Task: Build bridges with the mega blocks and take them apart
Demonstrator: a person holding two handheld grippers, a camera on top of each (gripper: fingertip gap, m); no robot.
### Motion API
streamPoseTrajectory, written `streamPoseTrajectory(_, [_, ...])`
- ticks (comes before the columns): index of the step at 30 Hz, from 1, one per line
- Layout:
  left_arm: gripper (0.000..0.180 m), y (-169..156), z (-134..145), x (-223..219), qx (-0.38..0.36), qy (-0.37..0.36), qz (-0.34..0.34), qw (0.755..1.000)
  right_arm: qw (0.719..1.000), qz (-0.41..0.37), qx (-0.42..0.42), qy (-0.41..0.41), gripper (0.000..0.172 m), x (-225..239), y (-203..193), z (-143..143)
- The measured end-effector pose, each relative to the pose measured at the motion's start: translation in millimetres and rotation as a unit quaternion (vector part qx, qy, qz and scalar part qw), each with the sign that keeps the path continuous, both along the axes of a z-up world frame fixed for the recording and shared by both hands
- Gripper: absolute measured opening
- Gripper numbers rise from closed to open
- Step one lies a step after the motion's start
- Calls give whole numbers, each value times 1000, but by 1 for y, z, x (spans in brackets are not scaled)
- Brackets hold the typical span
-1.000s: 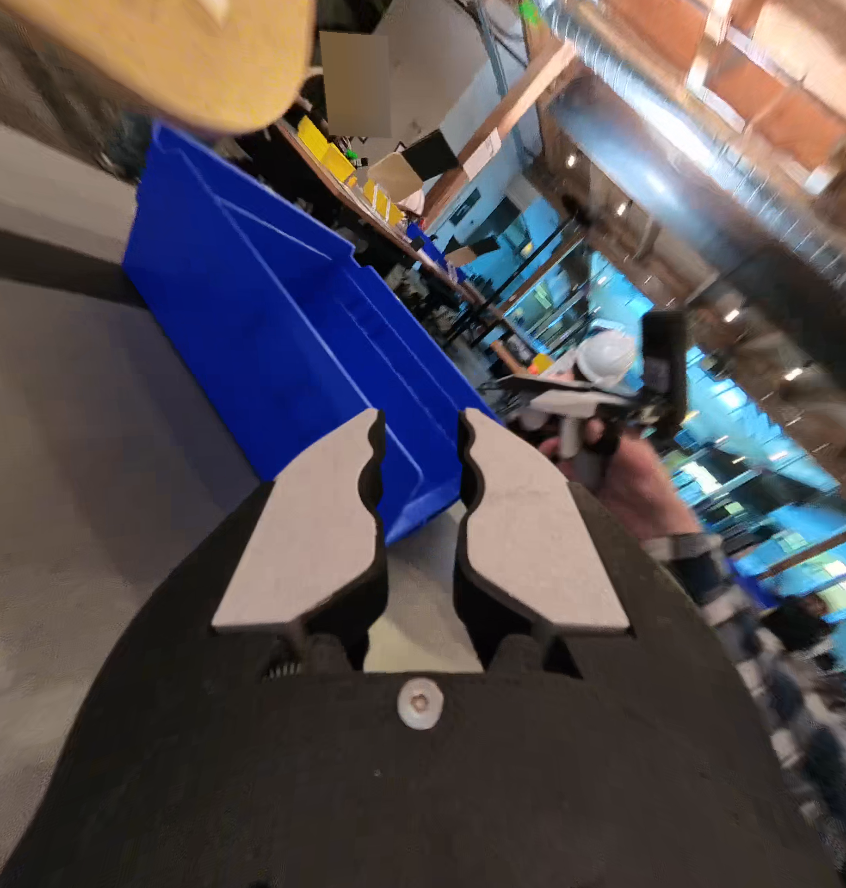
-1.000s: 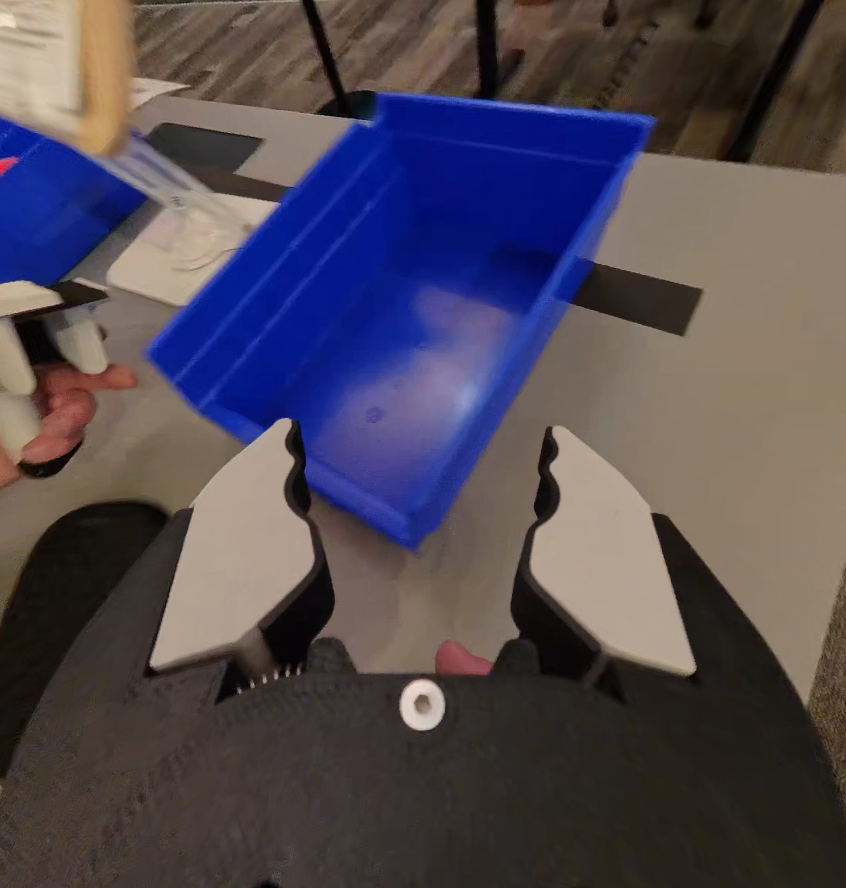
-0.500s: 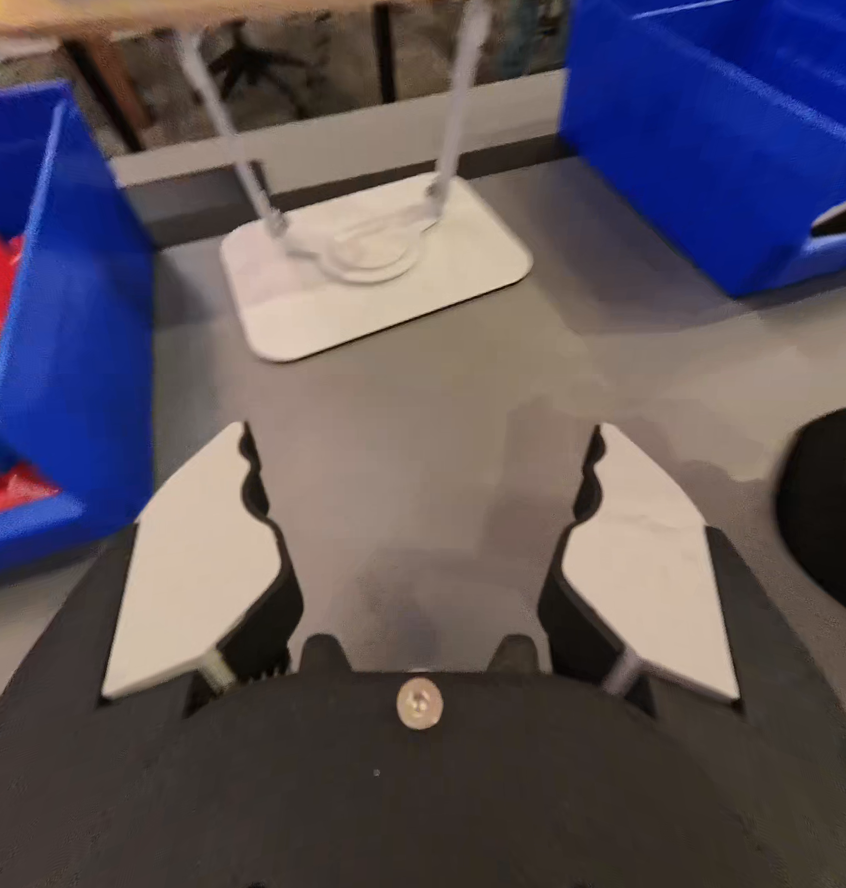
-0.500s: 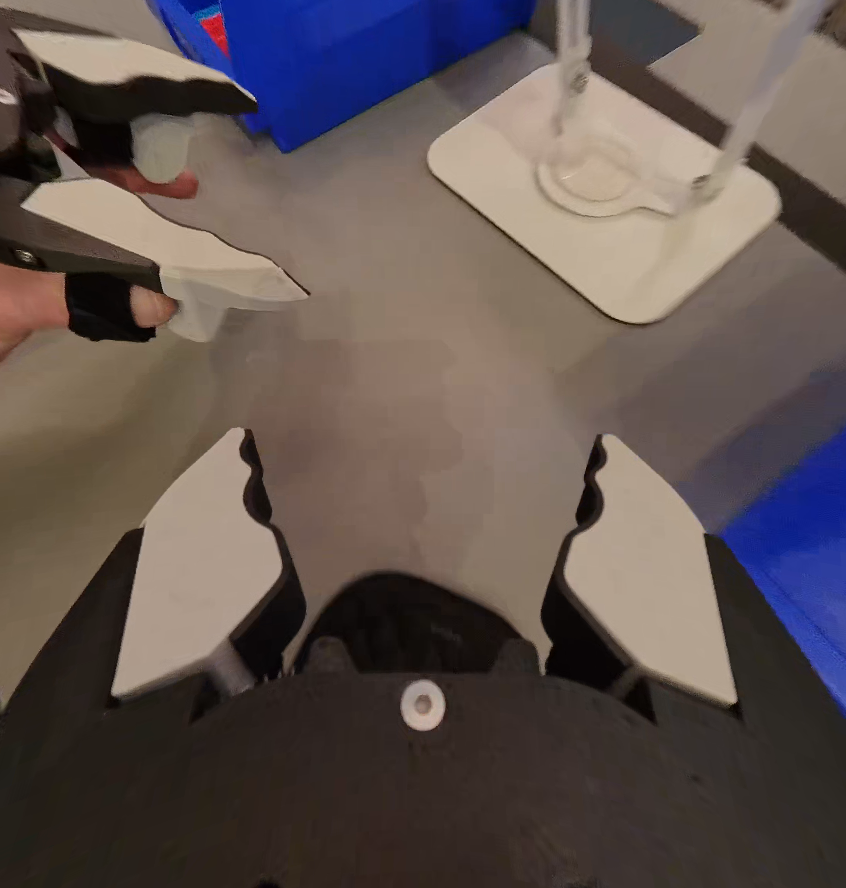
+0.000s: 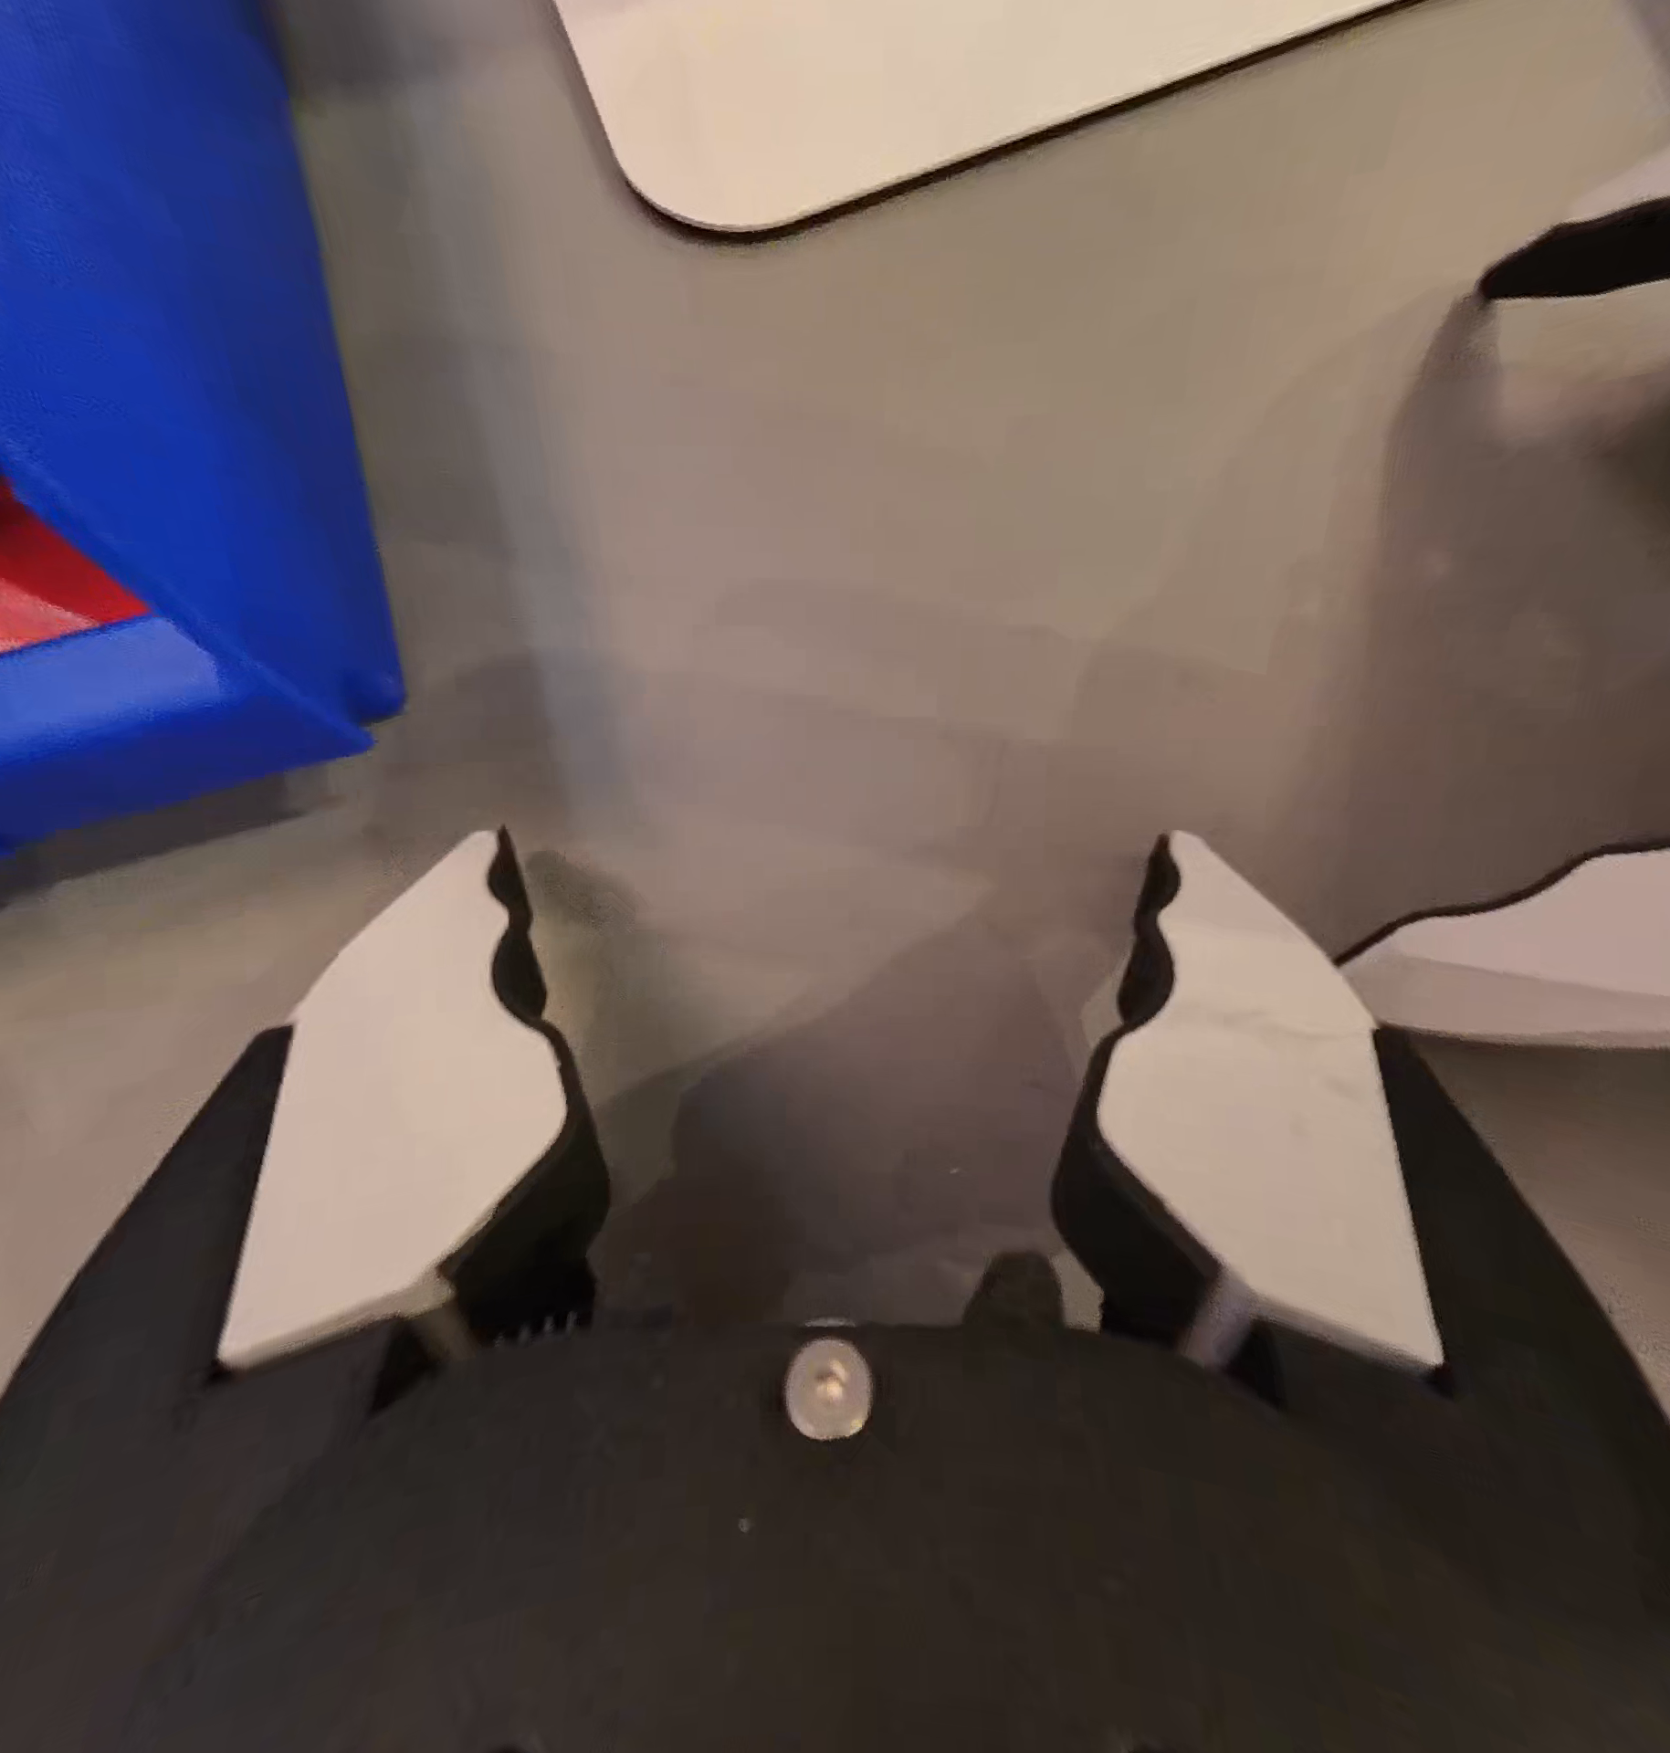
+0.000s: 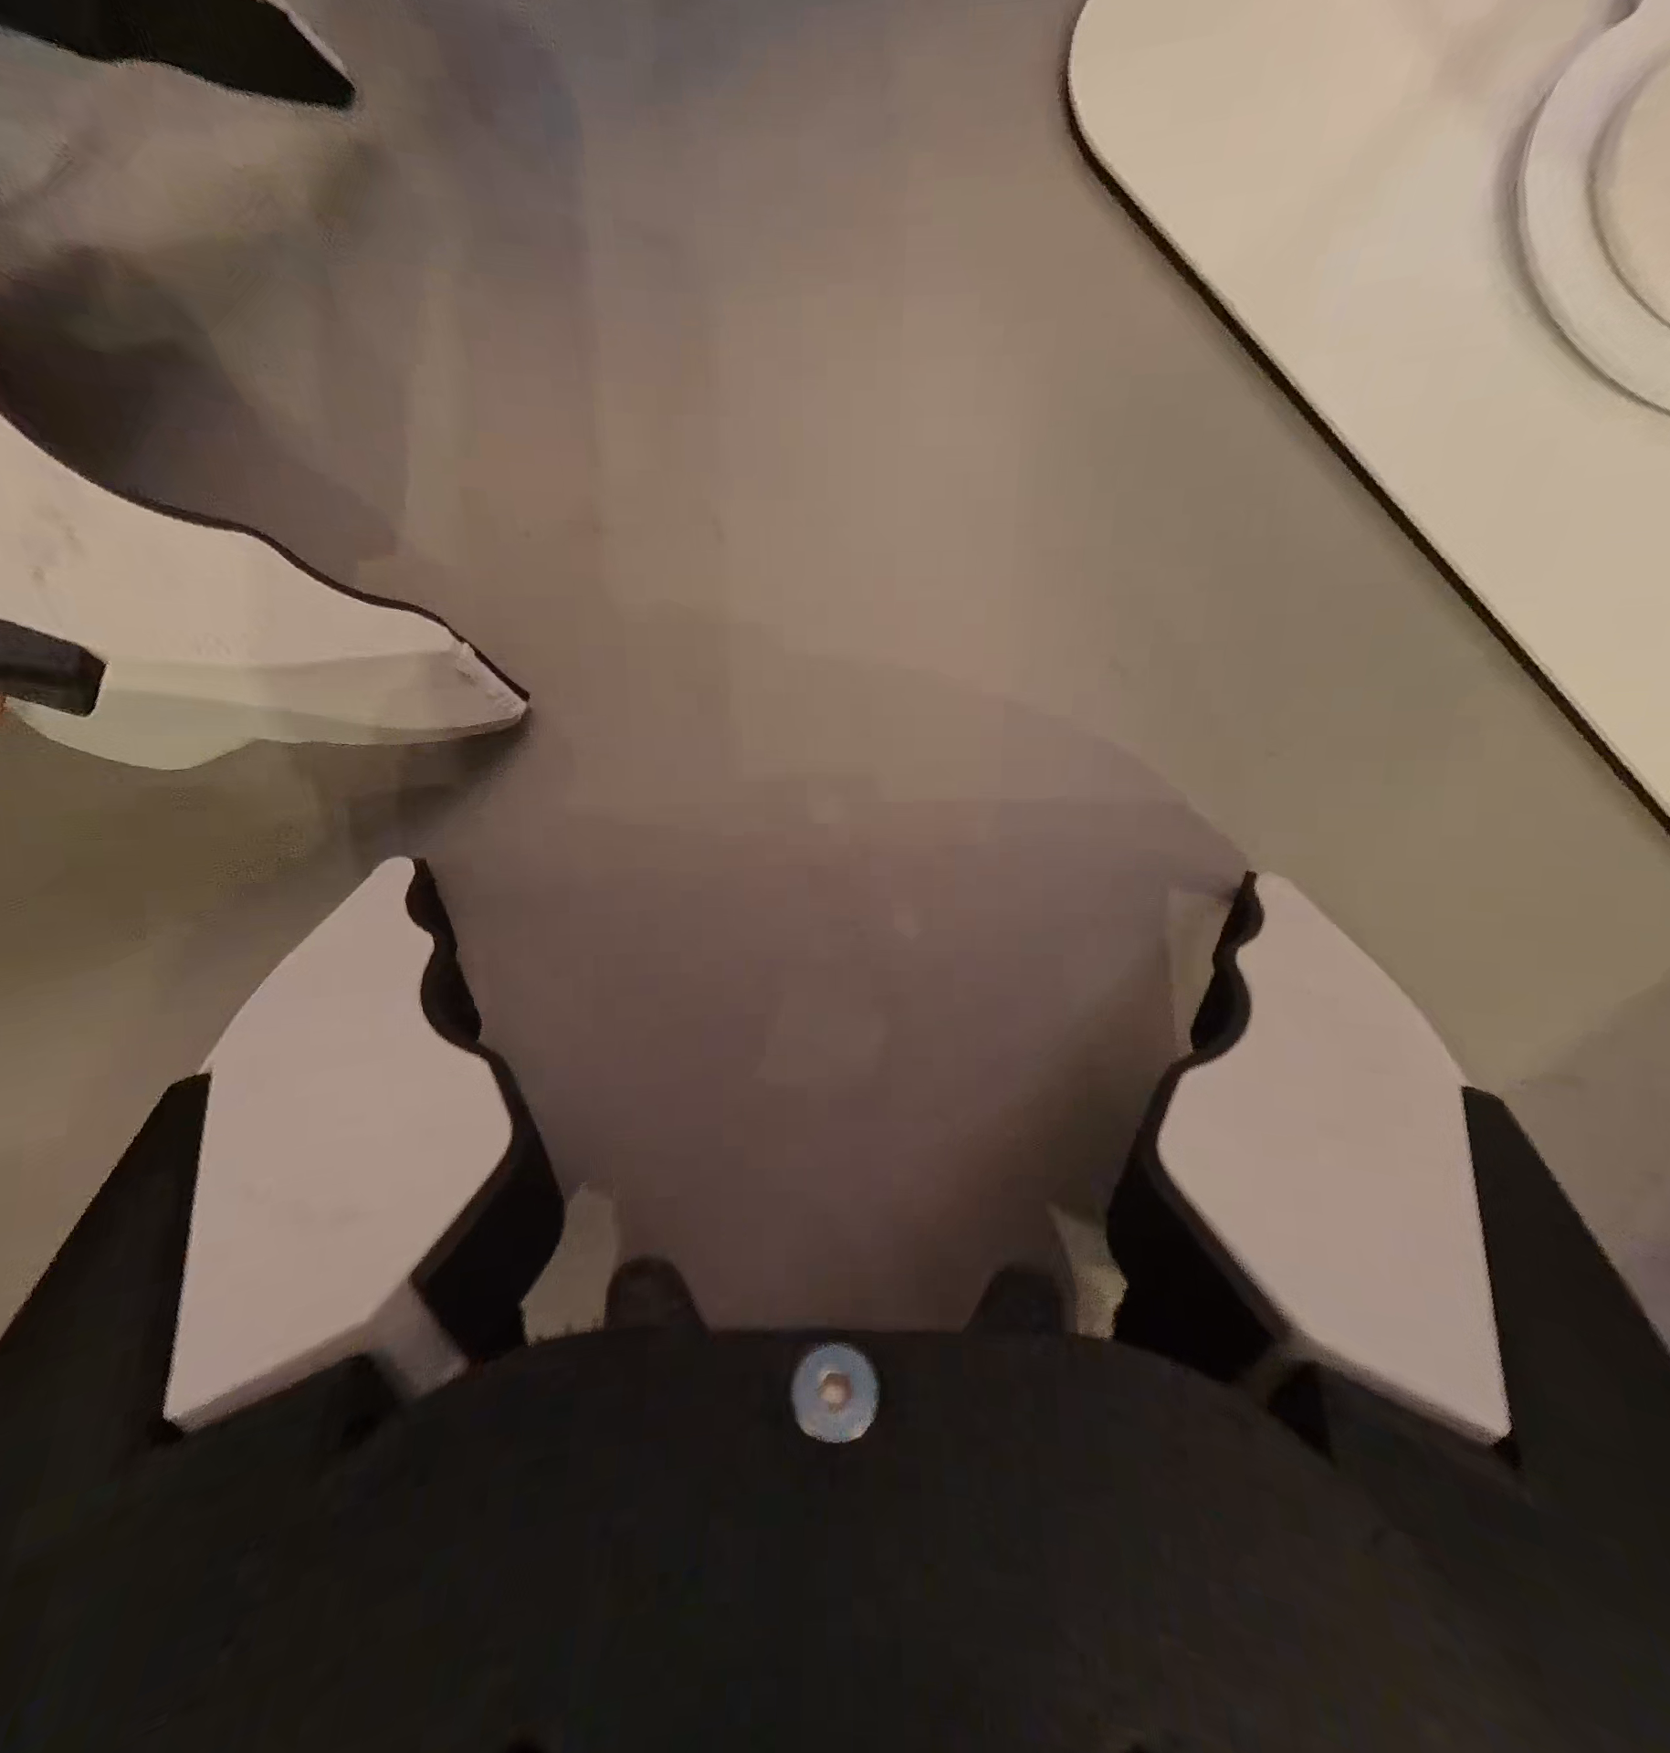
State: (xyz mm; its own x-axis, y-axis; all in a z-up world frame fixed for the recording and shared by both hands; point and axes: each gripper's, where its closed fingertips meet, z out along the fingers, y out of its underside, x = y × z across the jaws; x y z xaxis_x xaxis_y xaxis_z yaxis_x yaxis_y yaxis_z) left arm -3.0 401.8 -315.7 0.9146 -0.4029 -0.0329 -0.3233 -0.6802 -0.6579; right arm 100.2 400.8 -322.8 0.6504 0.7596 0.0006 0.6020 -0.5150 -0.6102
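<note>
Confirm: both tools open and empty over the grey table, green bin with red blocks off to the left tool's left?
Not quite: the bin is blue, not green, as the left wrist view shows. The rest holds: red blocks inside it, left tool and right tool open and empty over the grey table.

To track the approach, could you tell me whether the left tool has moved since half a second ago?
Yes. The left tool has moved toward the white base plate, now nearer in its view.
</note>
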Motion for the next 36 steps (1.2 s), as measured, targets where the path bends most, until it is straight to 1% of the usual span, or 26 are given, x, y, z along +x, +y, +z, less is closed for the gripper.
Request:
streamPoseTrajectory(2, [118,-1,1,3,5,4,-11,1000,1000,-1,14,14,146,0,-1,1])
streamPoseTrajectory(4, [112,-3,1,6,2,-2,-16,1000,1000,-2,12,14,144,1,-4,2])
streamPoseTrajectory(5, [110,-4,1,7,1,-5,-19,1000,1000,1,10,14,147,1,-6,1])
streamPoseTrajectory(7, [105,-2,2,4,7,-2,-7,1000,1000,5,15,20,147,0,-8,2])
streamPoseTrajectory(8, [100,-3,3,2,9,-1,0,1000,1000,10,13,24,147,-1,-10,2])
streamPoseTrajectory(10, [96,-4,4,2,14,2,-1,1000,999,40,10,23,148,-5,-17,2])
streamPoseTrajectory(11, [93,-4,5,0,19,6,3,1000,998,56,3,32,148,-8,-21,4])
streamPoseTrajectory(13, [86,-7,5,2,19,4,-2,1000,993,71,-22,89,147,-16,-28,15])
streamPoseTrajectory(14, [84,-8,6,1,23,7,1,1000,994,74,-13,82,140,-13,-26,15])
streamPoseTrajectory(15, [80,-8,6,-1,27,12,5,1000,996,65,11,57,125,-7,-20,11])
streamPoseTrajectory(16, [75,-8,6,-1,29,13,9,999,998,48,29,38,114,-2,-14,9])
streamPoseTrajectory(17, [70,-8,7,-2,31,15,13,999,998,37,32,35,114,-1,-12,8])
streamPoseTrajectory(19, [66,-8,7,-5,35,20,21,999,999,22,31,35,115,-1,-12,8])
streamPoseTrajectory(20, [64,-8,7,-4,32,16,18,999,999,14,37,31,120,-1,-11,9])
streamPoseTrajectory(23, [66,-10,4,-5,8,-14,30,999,998,3,49,27,120,-2,-12,10])
streamPoseTrajectory(25, [68,-13,4,-7,8,-15,30,999,998,-6,52,28,112,-2,-12,11])
streamPoseTrajectory(26, [64,-14,5,-8,12,-11,30,999,997,-19,69,23,105,-1,-9,14])
streamPoseTrajectory(27, [57,-14,6,-12,19,-1,42,999,994,-55,94,16,89,5,-2,18])
streamPoseTrajectory(28, [46,-12,7,-18,28,12,62,998,991,-75,106,12,83,8,1,20])
streamPoseTrajectory(29, [33,-11,7,-23,33,26,77,996,991,-72,108,12,74,7,-1,21])
streamPoseTrajectory(31, [27,-11,9,-28,43,43,69,996,990,-83,117,9,69,10,0,22])
streamPoseTrajectory(32, [22,-9,10,-32,51,57,63,995,987,-111,120,5,60,17,5,23])
streamPoseTrajectory(33, [16,-9,9,-32,51,55,57,996,982,-136,128,-2,49,24,9,24])
streamPoseTrajectory(34, [11,-10,8,-30,40,42,45,997,979,-149,140,-11,46,29,13,25])
streamPoseTrajectory(35, [6,-10,6,-32,24,31,44,998,976,-164,139,-15,43,34,15,25])
streamPoseTrajectory(36, [0,-11,5,-30,8,6,44,999,978,-169,119,-16,34,35,14,22])
